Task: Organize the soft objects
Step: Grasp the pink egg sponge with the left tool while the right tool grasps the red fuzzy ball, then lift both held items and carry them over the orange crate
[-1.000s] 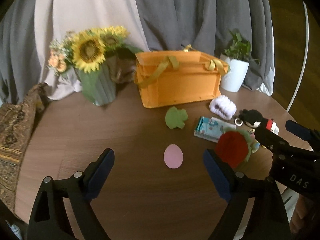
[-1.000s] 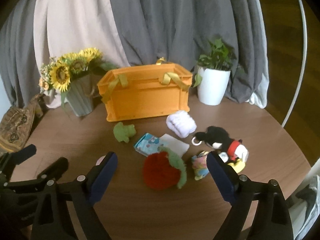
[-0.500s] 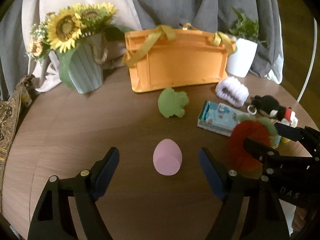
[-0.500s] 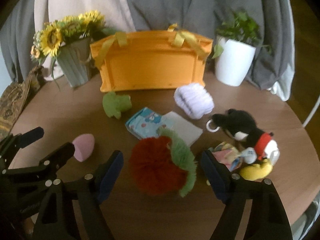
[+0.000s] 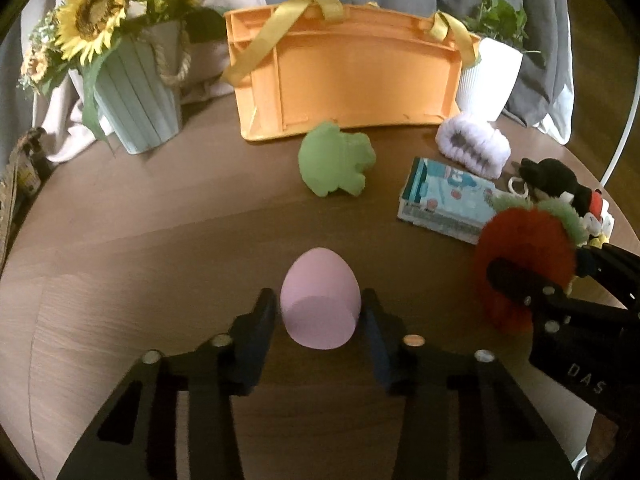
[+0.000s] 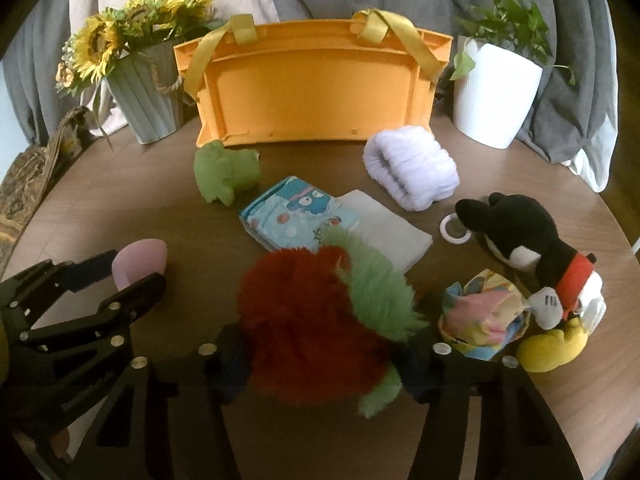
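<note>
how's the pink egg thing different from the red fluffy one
The pink egg is smooth, plain and small; the red fluffy ball is shaggy, bigger and has a green fringe. The egg sits between the left gripper's fingers, the ball between the right gripper's. Both rest on the table.

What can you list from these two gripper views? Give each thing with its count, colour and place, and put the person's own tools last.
crate: one, orange with yellow straps, back centre of the table
sunflower pot: one, grey-green, left of the crate
plant pot: one, white, right of the crate
frog toy: one, green, before the crate
fluffy roll: one, white, right of centre
printed pack: one, blue, centre
mouse plush: one, black, right
bundled cloth: one, multicoloured, beside the plush
pink egg: one, between the left gripper's fingers
furry ball: one, red and green, between the right gripper's fingers
table: one, brown
left gripper: black, closing
right gripper: black, closing
</note>
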Motion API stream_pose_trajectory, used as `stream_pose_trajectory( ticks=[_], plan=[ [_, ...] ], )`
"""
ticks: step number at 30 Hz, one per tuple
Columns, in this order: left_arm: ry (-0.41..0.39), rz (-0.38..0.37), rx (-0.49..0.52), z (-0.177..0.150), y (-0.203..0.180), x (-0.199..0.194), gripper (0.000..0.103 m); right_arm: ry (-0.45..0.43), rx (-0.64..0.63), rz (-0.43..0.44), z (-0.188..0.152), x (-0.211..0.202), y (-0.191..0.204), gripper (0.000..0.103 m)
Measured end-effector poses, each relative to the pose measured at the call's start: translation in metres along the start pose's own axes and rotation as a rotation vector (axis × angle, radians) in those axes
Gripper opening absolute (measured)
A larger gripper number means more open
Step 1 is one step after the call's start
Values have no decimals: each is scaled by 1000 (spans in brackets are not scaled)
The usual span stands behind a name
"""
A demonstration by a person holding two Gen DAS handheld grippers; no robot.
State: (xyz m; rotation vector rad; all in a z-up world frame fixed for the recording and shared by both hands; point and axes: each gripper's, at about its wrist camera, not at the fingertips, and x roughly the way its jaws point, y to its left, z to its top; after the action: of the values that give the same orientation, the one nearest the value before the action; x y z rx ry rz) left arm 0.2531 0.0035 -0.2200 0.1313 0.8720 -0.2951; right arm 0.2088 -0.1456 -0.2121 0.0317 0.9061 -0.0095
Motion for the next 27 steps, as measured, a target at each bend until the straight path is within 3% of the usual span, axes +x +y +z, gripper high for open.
stream_pose_trajectory(
  ticks=[7,18,27],
  plan=[
    [-7,1,-11,-1,0,-3,36,-12,-4,-7,-1,-2,1,42],
    [-57,-23,-62,14,-6,-36,35,-41,28,18,5,-29,-5,42],
    [-147,-26,-82,41,-12,-76,36,-132,41,43,28,-69,-12,42]
  ],
)
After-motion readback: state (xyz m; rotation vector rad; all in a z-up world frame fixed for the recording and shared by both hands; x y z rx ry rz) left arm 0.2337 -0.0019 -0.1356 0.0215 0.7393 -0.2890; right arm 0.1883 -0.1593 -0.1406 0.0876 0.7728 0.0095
